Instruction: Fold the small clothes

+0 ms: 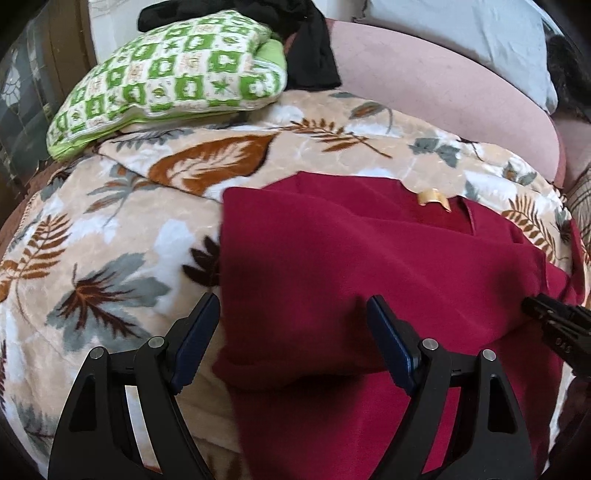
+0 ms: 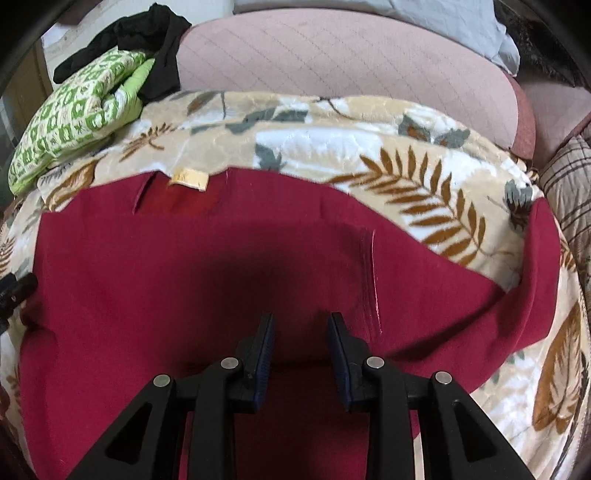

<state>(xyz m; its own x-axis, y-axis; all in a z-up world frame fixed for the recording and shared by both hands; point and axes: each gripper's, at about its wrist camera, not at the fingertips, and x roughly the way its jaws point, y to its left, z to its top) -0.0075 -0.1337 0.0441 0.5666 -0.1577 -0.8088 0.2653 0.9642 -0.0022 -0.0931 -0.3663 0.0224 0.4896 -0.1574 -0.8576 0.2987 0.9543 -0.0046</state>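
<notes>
A dark red garment [image 1: 332,258] [image 2: 184,277] lies spread on a leaf-patterned blanket [image 1: 110,240] [image 2: 406,184], its tan neck label [image 1: 432,197] [image 2: 188,179] at the far edge. My left gripper [image 1: 291,301] stands wide open just above the garment's left edge, one finger over the blanket and one over the cloth. My right gripper [image 2: 302,318] hovers over the garment's near middle. Its jaws are narrowly apart and nothing is pinched between the pads. It also shows in the left wrist view at the right edge [image 1: 528,306].
A green-and-white patterned pillow [image 1: 166,81] [image 2: 74,118] sits at the far left with a black garment [image 1: 310,48] [image 2: 147,37] beside it. A pink cushion [image 1: 443,92] and a grey pillow [image 1: 461,33] lie behind. Plaid fabric [image 2: 569,192] is at the right.
</notes>
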